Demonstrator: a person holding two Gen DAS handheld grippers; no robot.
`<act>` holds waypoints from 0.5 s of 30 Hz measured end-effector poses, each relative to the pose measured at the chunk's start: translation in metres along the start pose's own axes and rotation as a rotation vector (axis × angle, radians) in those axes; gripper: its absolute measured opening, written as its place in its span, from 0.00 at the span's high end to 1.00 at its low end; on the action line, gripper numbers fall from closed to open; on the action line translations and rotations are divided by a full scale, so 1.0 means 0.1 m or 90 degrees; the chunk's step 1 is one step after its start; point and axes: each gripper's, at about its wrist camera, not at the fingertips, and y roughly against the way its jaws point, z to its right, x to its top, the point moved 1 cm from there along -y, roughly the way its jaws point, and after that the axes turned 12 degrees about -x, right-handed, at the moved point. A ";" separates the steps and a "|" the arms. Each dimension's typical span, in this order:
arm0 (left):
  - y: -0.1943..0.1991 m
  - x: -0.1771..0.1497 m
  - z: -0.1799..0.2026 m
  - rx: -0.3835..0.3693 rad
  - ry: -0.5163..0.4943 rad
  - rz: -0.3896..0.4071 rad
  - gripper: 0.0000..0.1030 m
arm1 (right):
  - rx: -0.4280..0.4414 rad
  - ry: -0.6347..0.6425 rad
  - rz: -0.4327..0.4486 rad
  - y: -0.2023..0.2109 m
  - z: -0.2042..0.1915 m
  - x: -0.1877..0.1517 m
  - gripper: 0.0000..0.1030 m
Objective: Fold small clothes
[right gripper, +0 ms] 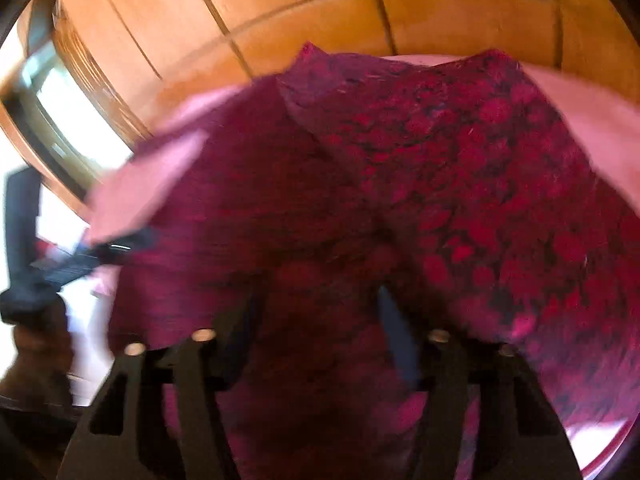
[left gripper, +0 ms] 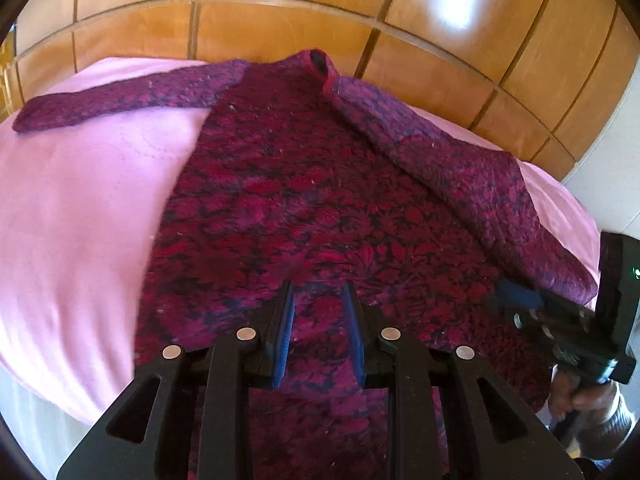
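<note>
Hovering low over the hem of the sweater [left gripper: 304, 216], the left gripper [left gripper: 318, 300] shows its two fingers parted, with patterned knit visible in the gap between the blue pads [left gripper: 286, 320]; nothing is pinched between them. Just right of that hem, the right gripper [left gripper: 516, 300] reaches in from the side, its blue-tipped end at the lower edge of the sweater's right sleeve [left gripper: 472, 184], with a hand [left gripper: 580, 396] gripping its handle below. Whether that tip actually touches the knit cannot be told there.

In the right wrist view, heavily blurred, the right gripper [right gripper: 320, 312] has its fingers spread wide, and magenta knit of the sweater [right gripper: 460, 184] fills the space between and beyond them; whether any cloth is caught cannot be told. The left gripper [right gripper: 100, 252] appears at the sweater's left edge as a dark smear.

The sweater lies spread flat, front down or up unclear, on a pink cover [left gripper: 88, 200]. Beyond the hem the body narrows to the collar [left gripper: 318, 62] at the far end. The left sleeve [left gripper: 120, 100] stretches out from the sweater's shoulder across the pink cover, while the right sleeve angles down along the sweater's side. Behind the collar rises a wall of glossy wooden panels [left gripper: 280, 28].
</note>
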 end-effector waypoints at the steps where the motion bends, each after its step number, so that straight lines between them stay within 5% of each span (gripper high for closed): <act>1: -0.04 -0.01 -0.02 -0.003 0.005 -0.006 0.78 | -0.042 0.012 0.025 -0.01 0.04 0.07 0.61; 7: -0.16 -0.03 -0.12 -0.013 0.030 -0.031 0.78 | -0.234 0.039 0.141 0.02 0.54 0.73 0.61; 11: -0.16 -0.04 -0.13 -0.014 0.035 -0.031 0.78 | -0.390 -0.010 0.206 -0.06 1.21 1.55 0.46; 15: -0.15 -0.04 -0.14 -0.015 0.037 -0.027 0.78 | -0.436 -0.106 0.220 0.07 1.81 1.95 0.36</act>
